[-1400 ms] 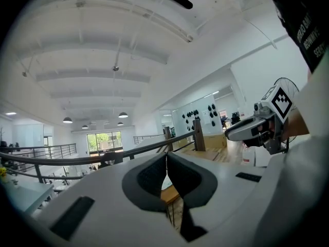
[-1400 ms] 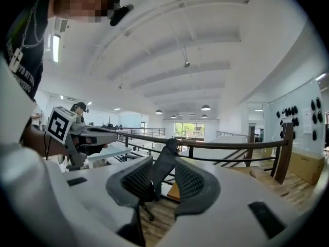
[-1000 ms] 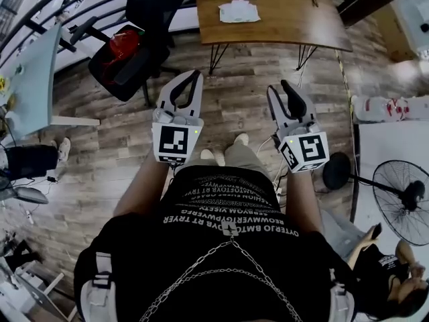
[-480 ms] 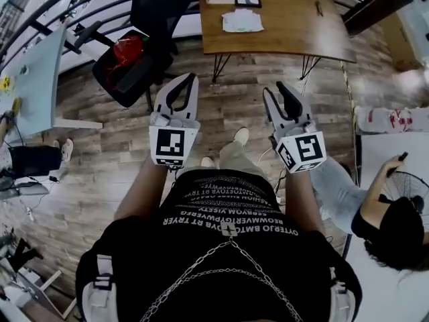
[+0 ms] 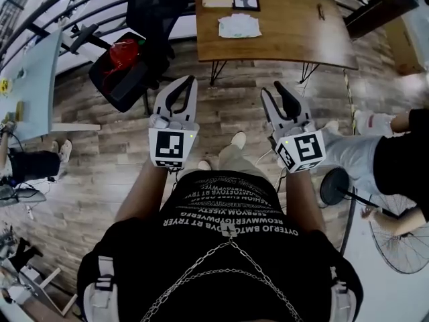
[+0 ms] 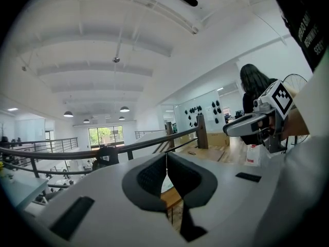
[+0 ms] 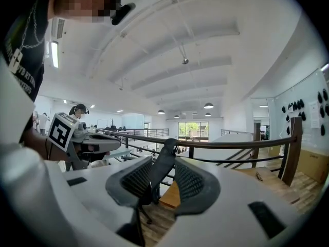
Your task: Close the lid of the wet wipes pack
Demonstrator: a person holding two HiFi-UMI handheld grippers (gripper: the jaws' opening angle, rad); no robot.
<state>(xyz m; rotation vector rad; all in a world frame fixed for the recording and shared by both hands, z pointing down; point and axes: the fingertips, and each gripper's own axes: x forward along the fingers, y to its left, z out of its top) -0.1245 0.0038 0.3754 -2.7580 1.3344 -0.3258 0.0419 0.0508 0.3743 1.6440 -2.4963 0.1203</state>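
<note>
Jaws of the left gripper [image 5: 192, 80] were seen shut tip to tip on nothing, those of the right gripper [image 5: 272, 88] narrowly parted and empty, both held well apart from the wet wipes pack [image 5: 238, 25] on the wooden table [image 5: 295, 32].

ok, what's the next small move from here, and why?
Probably step toward the wooden table: the wet wipes pack lies on it, well beyond the left hand-held gripper and right hand-held gripper, both empty over the floor.
</note>
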